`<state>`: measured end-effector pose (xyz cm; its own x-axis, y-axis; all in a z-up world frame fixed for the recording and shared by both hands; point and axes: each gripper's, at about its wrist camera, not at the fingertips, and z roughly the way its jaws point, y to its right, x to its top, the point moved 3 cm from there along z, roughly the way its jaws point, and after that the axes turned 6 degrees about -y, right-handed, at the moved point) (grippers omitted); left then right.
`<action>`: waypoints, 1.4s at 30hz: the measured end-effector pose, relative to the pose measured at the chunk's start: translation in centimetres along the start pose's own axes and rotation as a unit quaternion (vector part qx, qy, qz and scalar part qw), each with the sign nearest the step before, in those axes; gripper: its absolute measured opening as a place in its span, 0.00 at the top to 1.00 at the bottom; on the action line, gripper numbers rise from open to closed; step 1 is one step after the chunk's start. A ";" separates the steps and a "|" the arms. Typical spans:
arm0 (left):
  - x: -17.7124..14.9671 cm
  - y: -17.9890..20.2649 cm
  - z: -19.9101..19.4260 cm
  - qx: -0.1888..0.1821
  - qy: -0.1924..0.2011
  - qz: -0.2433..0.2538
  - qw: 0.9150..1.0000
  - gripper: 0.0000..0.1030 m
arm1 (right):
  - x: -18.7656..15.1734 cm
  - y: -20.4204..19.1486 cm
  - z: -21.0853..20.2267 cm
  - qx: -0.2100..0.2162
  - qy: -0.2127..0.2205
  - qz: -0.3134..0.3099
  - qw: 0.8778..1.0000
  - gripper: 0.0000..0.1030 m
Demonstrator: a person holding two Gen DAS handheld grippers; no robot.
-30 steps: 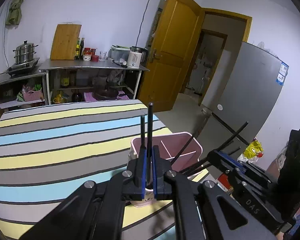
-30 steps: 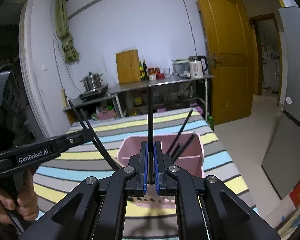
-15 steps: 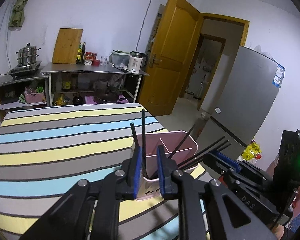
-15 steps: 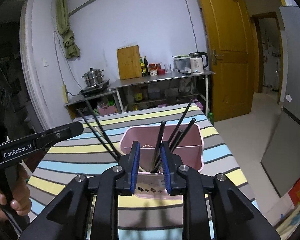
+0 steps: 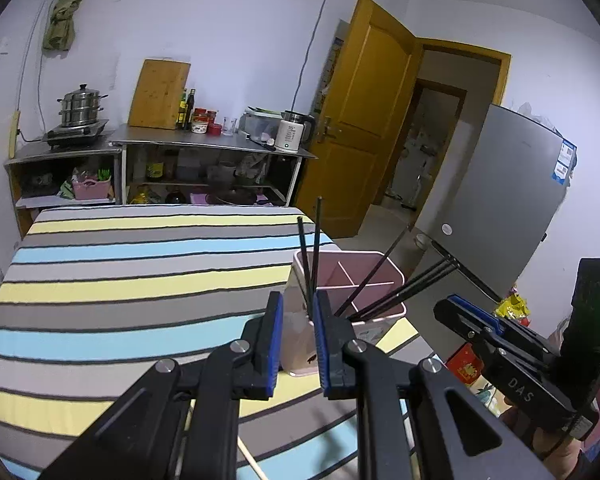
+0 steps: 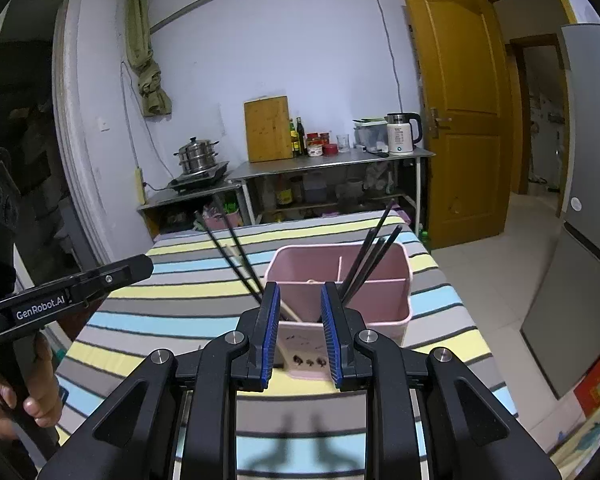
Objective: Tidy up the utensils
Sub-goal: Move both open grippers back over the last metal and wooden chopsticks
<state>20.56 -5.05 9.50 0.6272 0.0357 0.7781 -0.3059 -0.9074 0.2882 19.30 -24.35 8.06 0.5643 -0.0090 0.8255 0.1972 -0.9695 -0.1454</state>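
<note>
Pink holder: on striped table, near its door-side edge. Black chopsticks lean in holder's right compartment; another pair at its left end. Left gripper and right gripper: jaws apart, empty, just before holder. Advice: withdraw straight, avoiding the leaning sticks.

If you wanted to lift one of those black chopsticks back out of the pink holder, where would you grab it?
Probably near the top. The black chopsticks stand tilted in the pink holder, their lower halves hidden behind its walls, so only the upper ends are free. Come down from above with the open right gripper, fingers either side of one thin stick, and pull along its lean.
</note>
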 end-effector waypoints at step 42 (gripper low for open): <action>-12.2 -6.4 1.4 0.059 -0.083 -0.068 0.992 0.84 | -9.7 -5.1 3.6 0.067 -0.106 -0.024 0.992 0.79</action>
<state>15.90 -0.31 -2.58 0.7691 0.1015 0.6310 -0.1305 -0.9416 0.3105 15.70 -18.44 -1.19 0.7047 0.1029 0.7020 0.3258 -0.9259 -0.1913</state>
